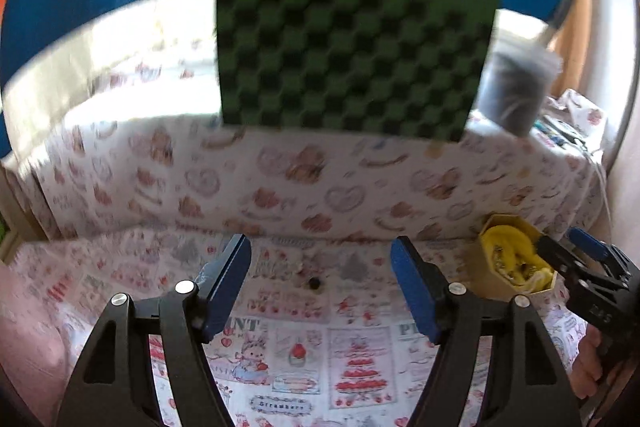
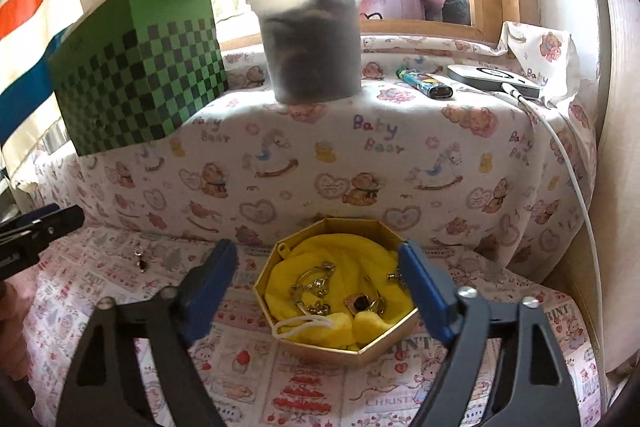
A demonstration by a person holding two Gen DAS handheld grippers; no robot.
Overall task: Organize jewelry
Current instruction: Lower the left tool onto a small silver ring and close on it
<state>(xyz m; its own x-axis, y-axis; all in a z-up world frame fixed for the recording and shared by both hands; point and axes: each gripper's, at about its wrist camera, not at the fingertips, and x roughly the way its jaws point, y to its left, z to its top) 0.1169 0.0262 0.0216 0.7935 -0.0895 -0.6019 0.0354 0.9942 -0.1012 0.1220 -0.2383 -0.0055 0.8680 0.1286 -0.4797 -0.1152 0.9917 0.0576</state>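
A gold octagonal box (image 2: 332, 351) lined with a yellow pouch (image 2: 332, 253) sits on the printed cloth and holds a silver charm bracelet (image 2: 314, 281) and a dark-stone ring (image 2: 360, 303). My right gripper (image 2: 316, 249) is open, its blue fingers on either side of the box and touching nothing inside. My left gripper (image 1: 320, 249) is open too, with nothing in it, and a small dark earring (image 1: 315, 283) lies on the cloth just ahead between its fingers. That earring (image 2: 141, 261) also shows left of the box. The box (image 1: 490, 227) lies to the right, with the right gripper (image 1: 560, 243) over it.
A ledge draped in bear-print cloth (image 2: 360, 167) rises behind the work area. It carries a green checkered box (image 2: 136, 79), a frosted plastic tub (image 2: 312, 39), a lighter (image 2: 424, 83) and a white device (image 2: 494, 79) with a cable. A hand (image 1: 588, 367) holds the right gripper.
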